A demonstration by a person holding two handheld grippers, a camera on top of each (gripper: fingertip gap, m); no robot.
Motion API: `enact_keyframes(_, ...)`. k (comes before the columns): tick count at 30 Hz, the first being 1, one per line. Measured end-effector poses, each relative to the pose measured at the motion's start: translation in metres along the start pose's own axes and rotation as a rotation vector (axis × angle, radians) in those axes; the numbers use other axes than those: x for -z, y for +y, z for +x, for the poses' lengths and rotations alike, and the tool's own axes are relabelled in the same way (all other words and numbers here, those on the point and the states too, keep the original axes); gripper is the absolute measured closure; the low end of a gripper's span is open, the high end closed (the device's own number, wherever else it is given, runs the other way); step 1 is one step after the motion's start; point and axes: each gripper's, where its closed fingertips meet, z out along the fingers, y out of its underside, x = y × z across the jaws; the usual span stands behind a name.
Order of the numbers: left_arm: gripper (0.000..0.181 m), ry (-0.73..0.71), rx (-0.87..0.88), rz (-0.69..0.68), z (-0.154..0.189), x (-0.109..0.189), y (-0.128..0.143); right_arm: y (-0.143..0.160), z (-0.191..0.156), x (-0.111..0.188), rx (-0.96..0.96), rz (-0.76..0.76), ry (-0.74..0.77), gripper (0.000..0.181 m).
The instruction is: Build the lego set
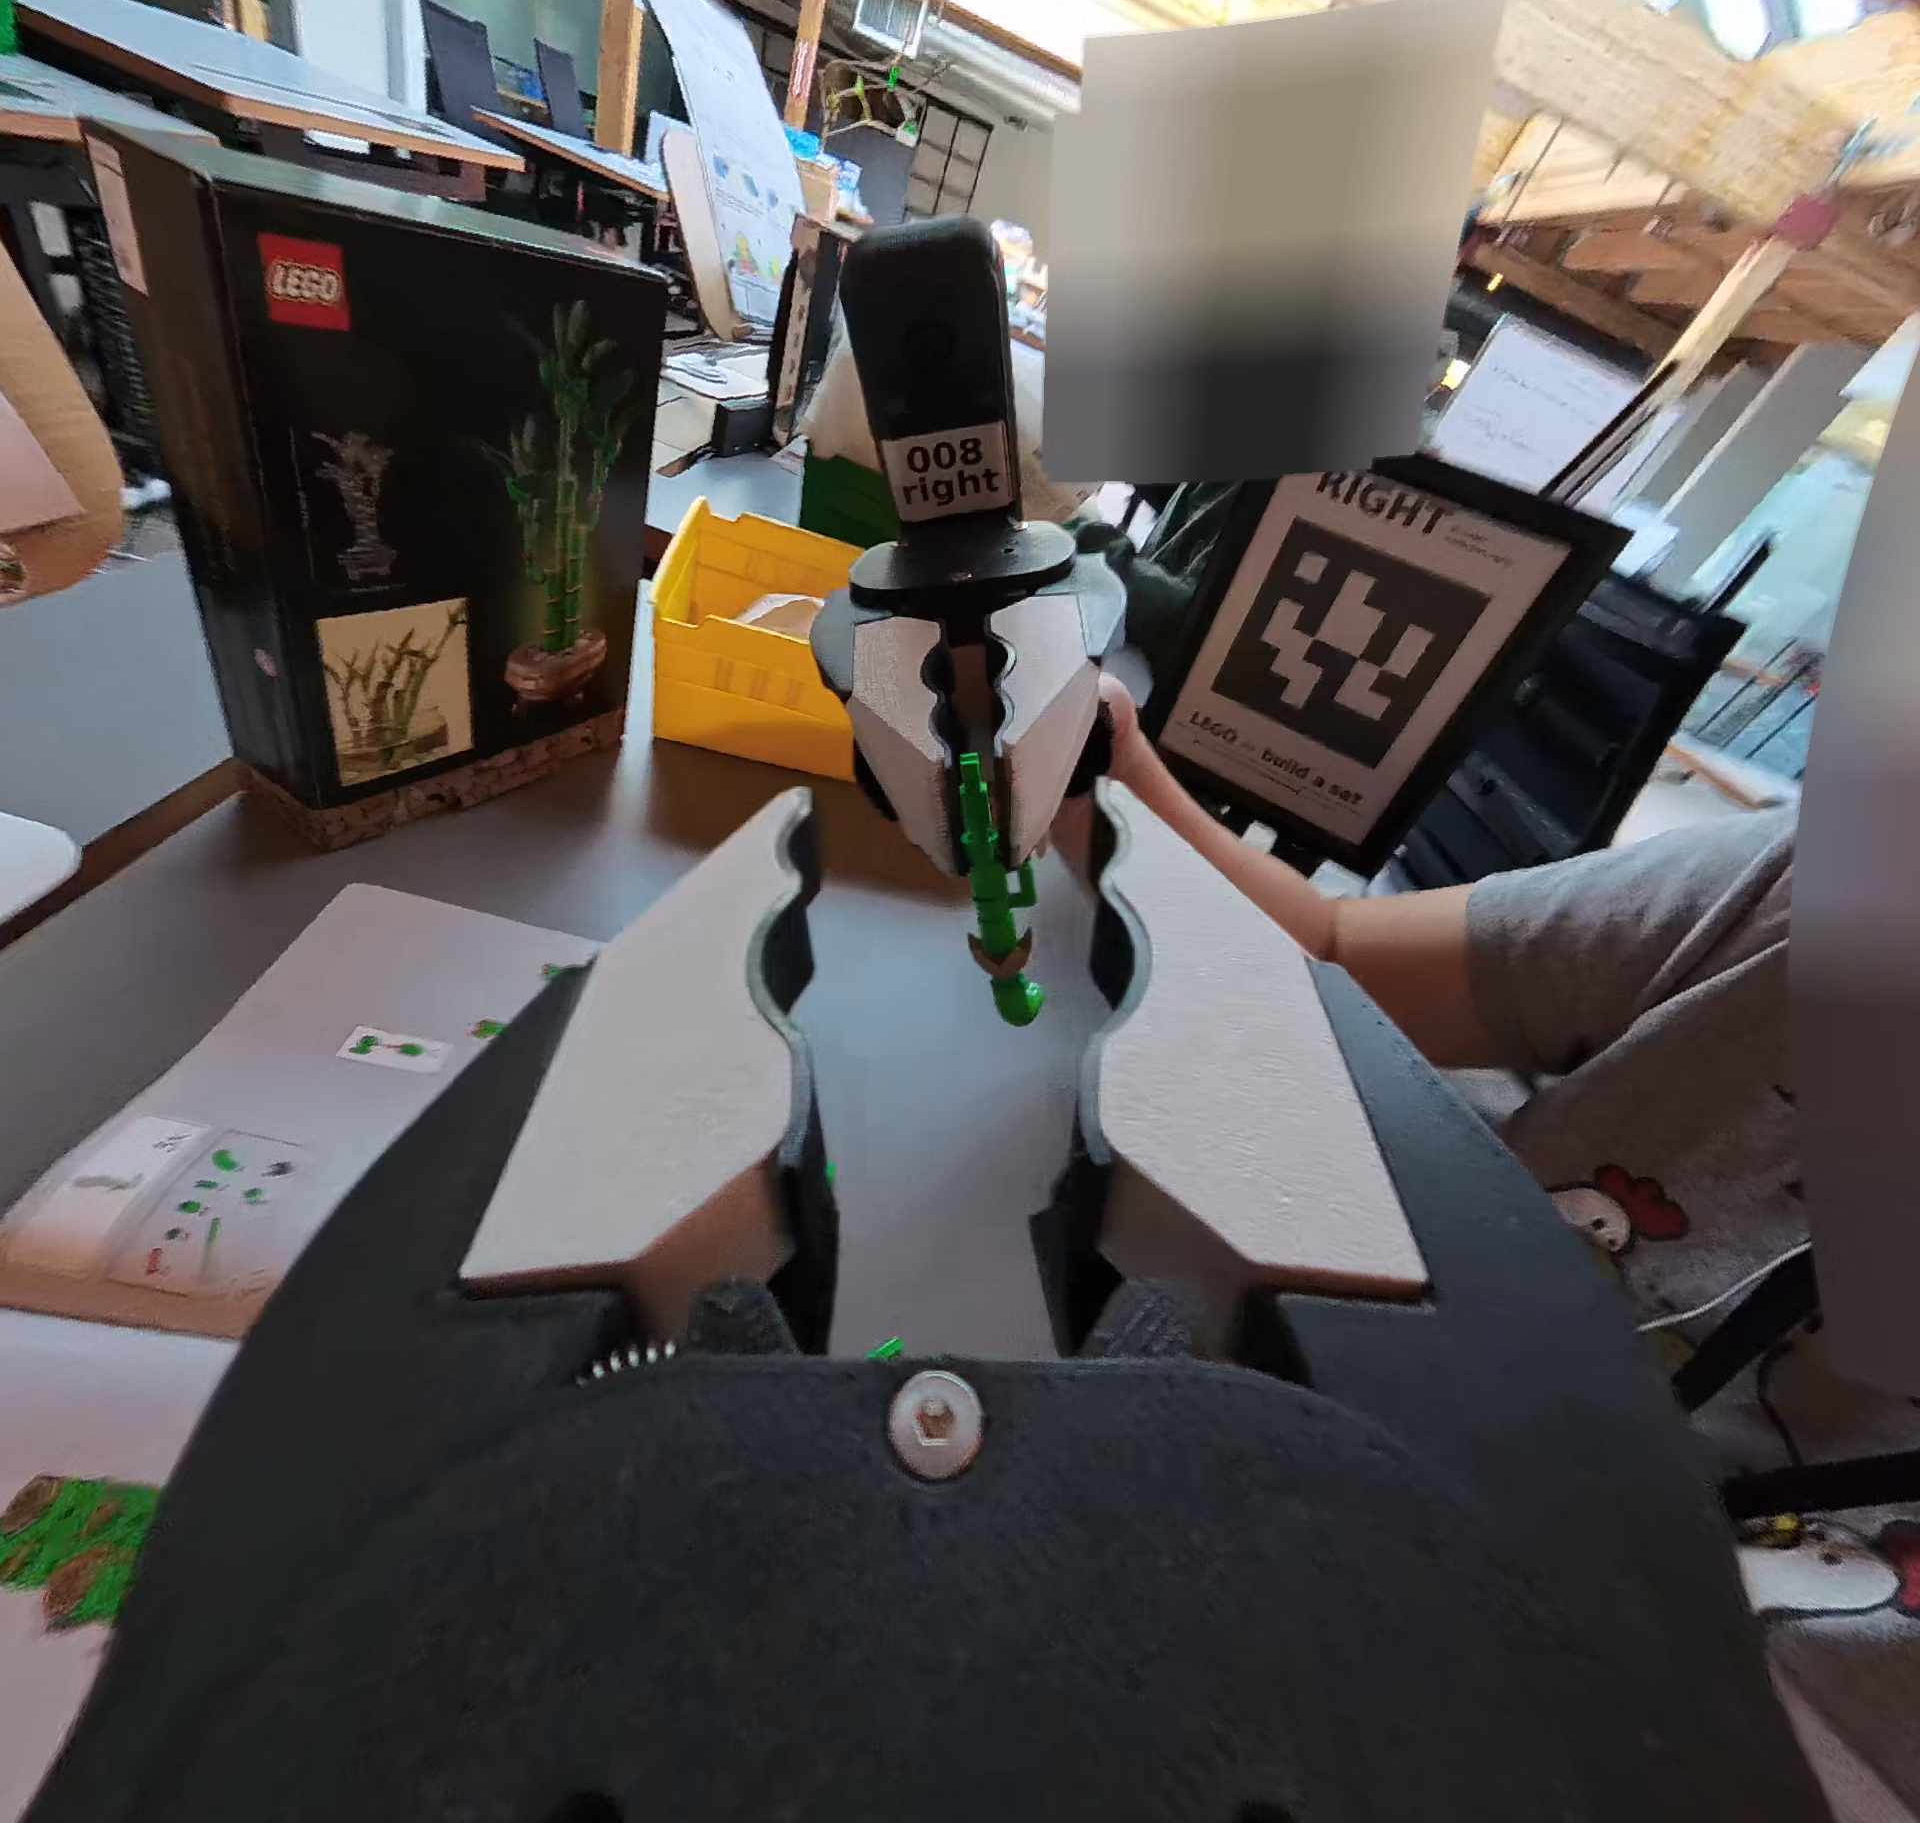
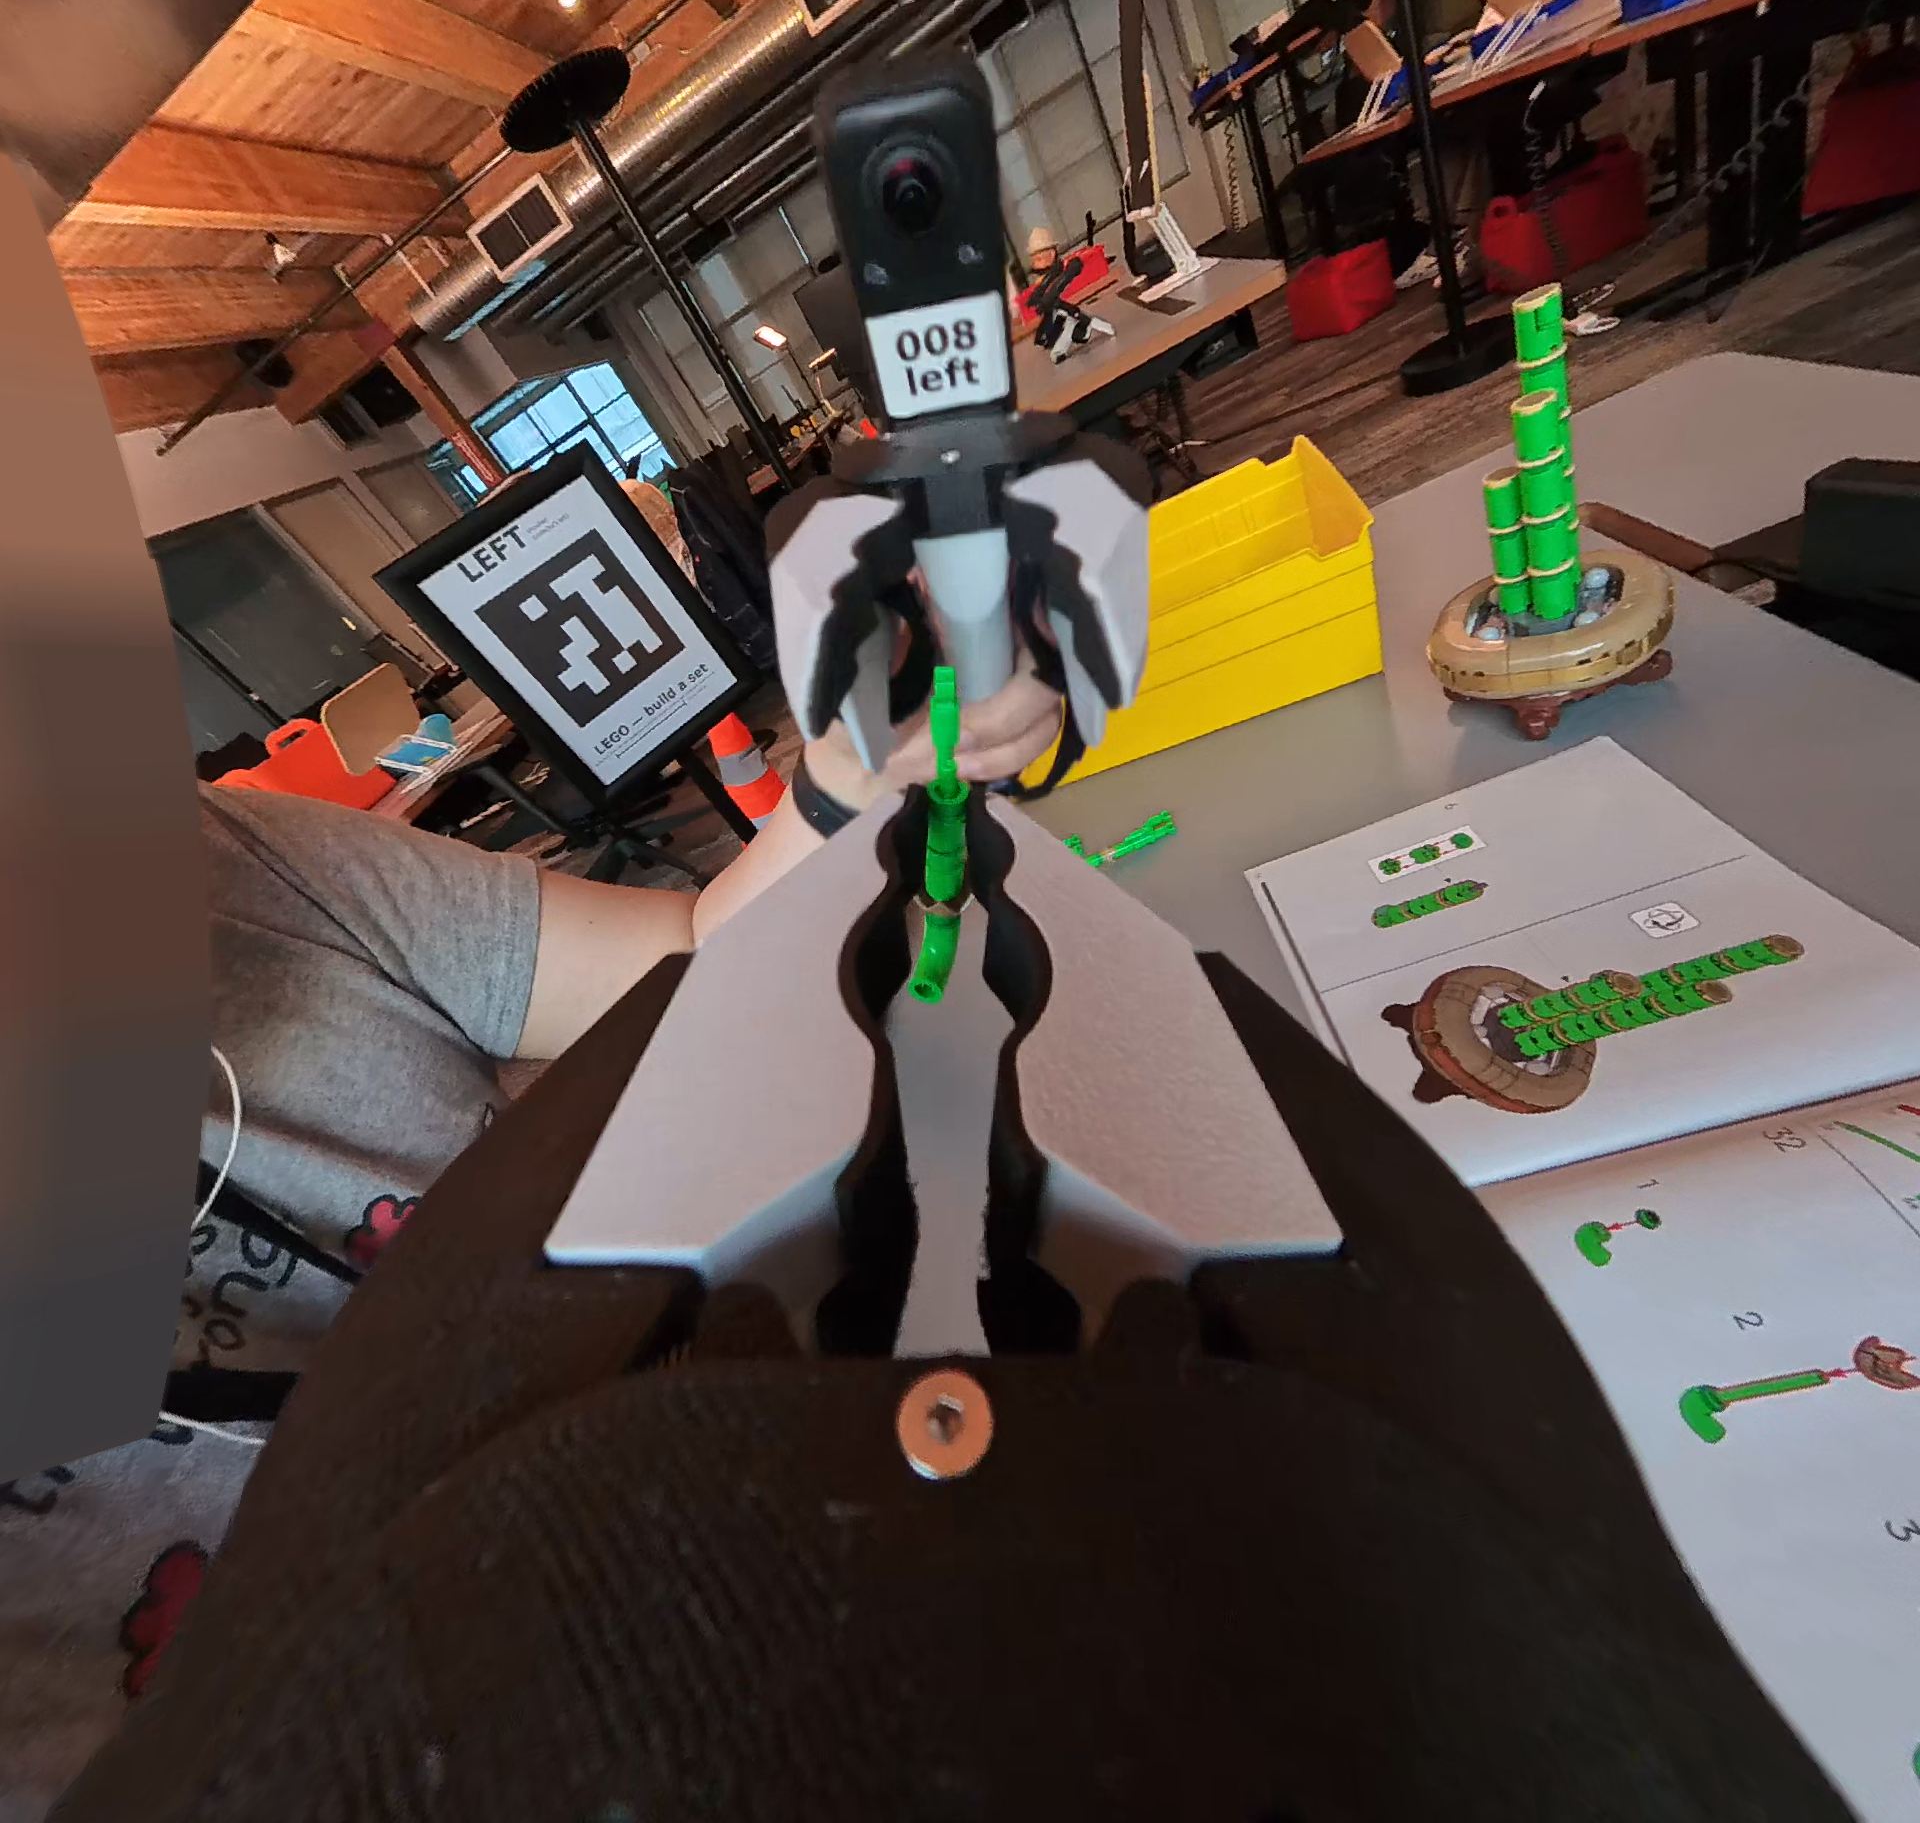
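Note:
My right gripper [image 2: 943, 823] is shut on a thin green lego stem [image 2: 940, 880] with a tan collar and a bent end, held in the air above the grey table [image 2: 1351, 734]. In the left wrist view the right gripper [image 1: 977, 838] faces me, and the stem [image 1: 995, 900] points down towards my left gripper [image 1: 951, 817]. The left gripper is open and empty, its fingers [image 1: 665, 1046] on either side of the stem's end and not touching it. In the right wrist view the left gripper [image 2: 977, 724] shows open beyond the stem.
A partly built bamboo model in a tan pot [image 2: 1548, 568] stands at the right. An open instruction booklet [image 2: 1610, 942] lies on the table, with loose green pieces [image 2: 1127, 838] beyond it. A yellow bin [image 1: 748, 651] and the set's box [image 1: 416, 526] stand behind. The grippers are tip to tip, or close to it.

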Motion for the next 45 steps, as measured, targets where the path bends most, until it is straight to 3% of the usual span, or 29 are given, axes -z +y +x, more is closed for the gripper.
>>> enact_keyframes(1, 0.129, -0.023, -0.054, -0.023, 0.001, 0.003, 0.001, 0.001, -0.001, 0.000, -0.009, -0.005, -0.004, 0.175)
enact_keyframes(5, 0.129, -0.192, -0.350, -0.084, 0.007, 0.013, 0.000, 0.007, -0.004, 0.002, -0.076, -0.060, -0.026, 0.175)
enact_keyframes(10, 0.111, -0.433, -0.792, -0.185, 0.018, 0.012, 0.003, 0.016, -0.009, 0.013, -0.190, -0.127, -0.040, 0.175)
enact_keyframes(13, 0.113, -0.530, -0.922, -0.315, 0.014, 0.000, 0.014, 0.023, -0.009, 0.019, -0.234, -0.175, -0.013, 0.175)
enact_keyframes(18, 0.131, -0.634, -1.109, -0.450, 0.005, -0.016, 0.028, 0.027, 0.000, 0.024, -0.276, -0.198, 0.078, 0.175)
enact_keyframes(23, 0.133, -0.706, -1.184, -0.587, -0.012, -0.018, 0.042, 0.036, 0.002, 0.022, -0.299, -0.245, 0.100, 0.175)
enact_keyframes(32, 0.146, -0.686, -1.197, -0.667, -0.019, -0.019, 0.057, 0.047, 0.011, 0.020, -0.294, -0.299, 0.156, 0.175)
enact_keyframes(45, 0.159, -0.641, -1.169, -0.629, -0.012, -0.022, 0.056, 0.048, 0.013, 0.017, -0.268, -0.308, 0.165, 0.175)
